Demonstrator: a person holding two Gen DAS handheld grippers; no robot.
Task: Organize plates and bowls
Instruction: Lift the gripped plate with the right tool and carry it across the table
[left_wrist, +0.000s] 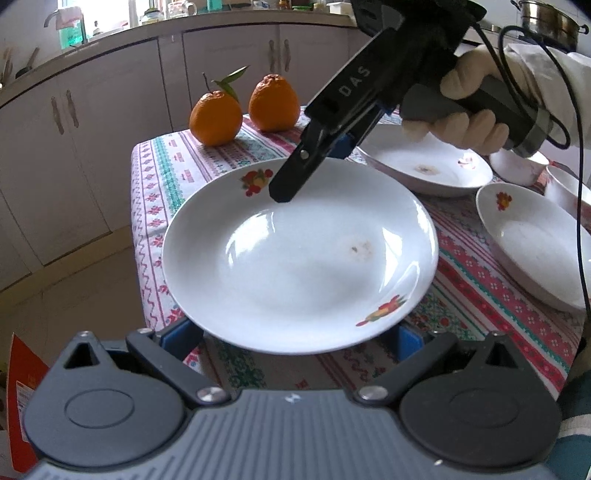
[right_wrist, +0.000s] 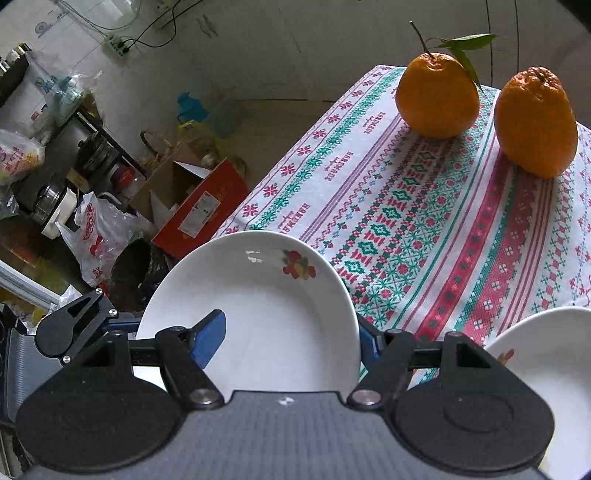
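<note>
On the left I have my left gripper (left_wrist: 295, 332) with its jaws spread wide under the near rim of the white plate (left_wrist: 295, 266), which looks lifted just above the table (left_wrist: 480, 266), roughly level, its fruit print toward the two oranges (left_wrist: 243, 110). At the plate's far rim my right gripper (left_wrist: 306, 166) pinches it, jaws nearly closed, one blue pad inside the well. Further right lie more plates (left_wrist: 535, 243).
</note>
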